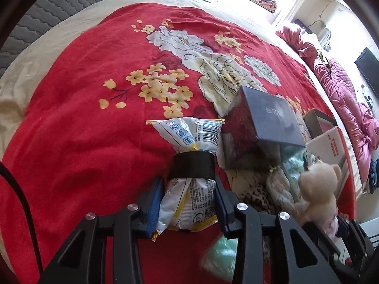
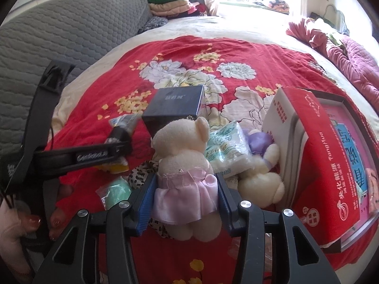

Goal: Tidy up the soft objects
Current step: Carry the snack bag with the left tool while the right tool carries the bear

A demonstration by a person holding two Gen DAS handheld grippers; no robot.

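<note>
**Both grippers loaded over a crowded corner of the bed**

The left gripper [image 1: 189, 184] is clamping a white crinkly snack packet [image 1: 187, 142]; the right gripper [image 2: 187, 189] is squeezing a cream plush bear in a pink satin skirt [image 2: 182, 165]. The slippery skirt may be letting the bear slide. The dark blue glossy box [image 2: 175, 108] and red cardboard carton [image 2: 315, 165] are crowding it; the red floral bedspread [image 1: 83, 94] is lying bare to the left.

Not much you can actually read here. The tissue pack [image 2: 227, 151] next to the bears has "Fit" in green script. The red carton [image 2: 331, 172] on the right says "YangHua" along its side, beside Chinese characters. The left gripper [image 2: 123, 142], seen from your right wrist, has "GenRobot.ai" on its arm. The white snack bag [image 1: 189, 165] carries a barcode plus print too small to read.
</note>
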